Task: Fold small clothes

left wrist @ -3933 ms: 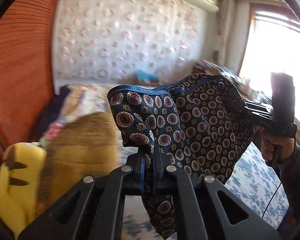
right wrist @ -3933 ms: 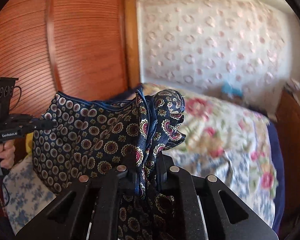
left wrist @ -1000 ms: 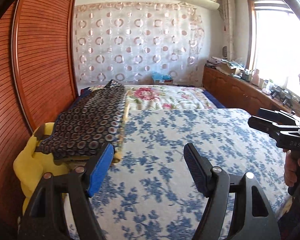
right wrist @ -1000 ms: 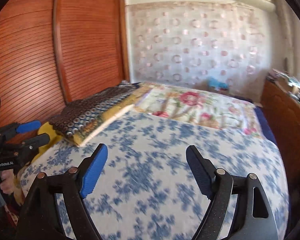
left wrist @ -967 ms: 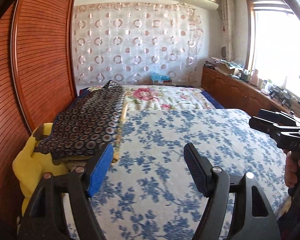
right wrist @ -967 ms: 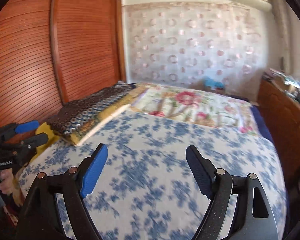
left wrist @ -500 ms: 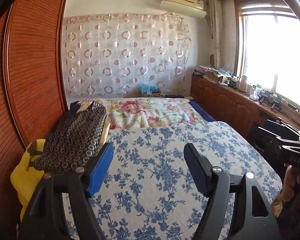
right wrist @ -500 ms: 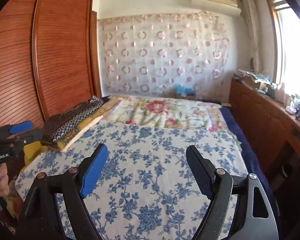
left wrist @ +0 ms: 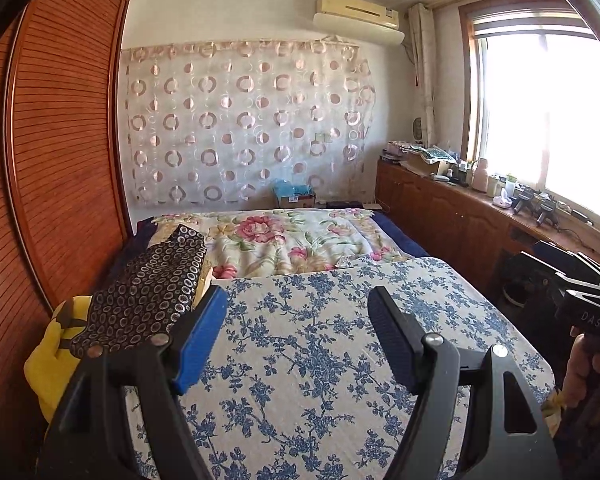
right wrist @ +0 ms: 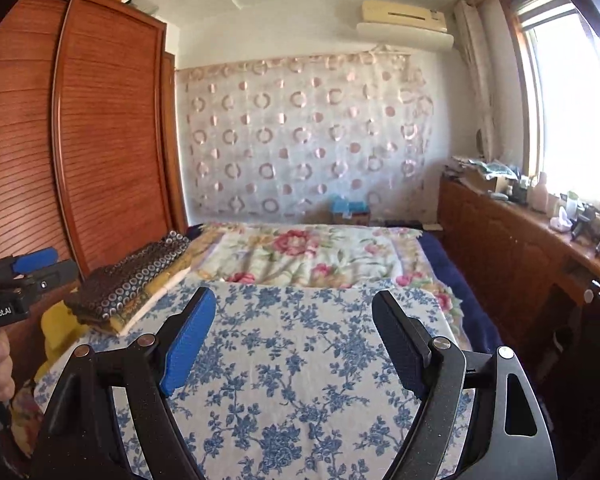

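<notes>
Left gripper (left wrist: 296, 312) wide apart, gripping nothing, above the blue-flowered bedspread (left wrist: 324, 360). Right gripper (right wrist: 292, 316) equally wide, empty. Folded dark patterned garment (left wrist: 148, 296) lying at left of frame atop a yellow pile (left wrist: 48, 364) beside the wardrobe (left wrist: 52, 160). Compared with a second ago: both raised, more ceiling visible, garment unmoved.

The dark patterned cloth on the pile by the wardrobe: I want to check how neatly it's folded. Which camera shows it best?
The left wrist view: the dark patterned cloth lies close and is seen from above, so its top and front edge show, though a tong finger covers one corner. The right wrist view shows it farther off, side-on, atop the stacked layers.
</notes>
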`<state>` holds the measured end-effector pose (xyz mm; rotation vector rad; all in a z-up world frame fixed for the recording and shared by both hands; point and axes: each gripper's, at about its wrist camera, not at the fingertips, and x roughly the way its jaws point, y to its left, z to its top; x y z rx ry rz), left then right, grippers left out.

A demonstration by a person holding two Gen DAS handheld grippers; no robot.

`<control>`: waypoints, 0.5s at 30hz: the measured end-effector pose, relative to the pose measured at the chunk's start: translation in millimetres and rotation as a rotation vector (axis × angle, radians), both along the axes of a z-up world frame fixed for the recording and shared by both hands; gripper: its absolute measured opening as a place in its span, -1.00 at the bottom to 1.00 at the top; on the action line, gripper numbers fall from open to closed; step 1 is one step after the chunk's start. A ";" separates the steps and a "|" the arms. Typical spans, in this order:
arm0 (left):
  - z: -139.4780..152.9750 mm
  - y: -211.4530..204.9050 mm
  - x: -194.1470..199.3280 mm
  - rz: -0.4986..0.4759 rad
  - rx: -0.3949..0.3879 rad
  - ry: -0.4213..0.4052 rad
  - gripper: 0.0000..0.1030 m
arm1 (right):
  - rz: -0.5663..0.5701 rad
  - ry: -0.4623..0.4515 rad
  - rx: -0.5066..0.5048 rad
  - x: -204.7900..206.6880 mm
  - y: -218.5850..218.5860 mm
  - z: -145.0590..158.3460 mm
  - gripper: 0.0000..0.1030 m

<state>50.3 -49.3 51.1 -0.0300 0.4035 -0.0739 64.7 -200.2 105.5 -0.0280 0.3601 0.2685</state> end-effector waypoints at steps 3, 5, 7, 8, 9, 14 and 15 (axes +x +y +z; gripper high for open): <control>-0.4 -1.3 0.2 0.002 0.001 -0.001 0.42 | -0.003 -0.002 -0.001 -0.4 0.3 -0.3 0.60; -0.7 -1.0 0.0 0.004 -0.001 -0.002 0.42 | -0.005 -0.003 -0.002 -0.6 0.1 -0.2 0.60; -0.9 -1.1 0.1 0.006 0.001 -0.003 0.42 | -0.004 -0.003 -0.003 -0.4 -0.4 -0.1 0.60; -0.9 -1.2 -0.1 0.008 0.002 -0.004 0.42 | -0.005 -0.004 -0.003 -1.8 -0.3 0.4 0.60; -1.0 -0.8 -0.1 0.009 0.002 -0.003 0.42 | -0.005 -0.005 -0.004 -2.2 -0.3 0.5 0.60; -1.8 0.1 -0.3 0.012 0.004 -0.005 0.42 | -0.008 -0.005 -0.004 -5.1 -0.9 1.7 0.60; -1.8 0.2 -0.4 0.012 0.005 -0.005 0.42 | -0.006 -0.006 -0.003 -4.7 -1.3 1.4 0.60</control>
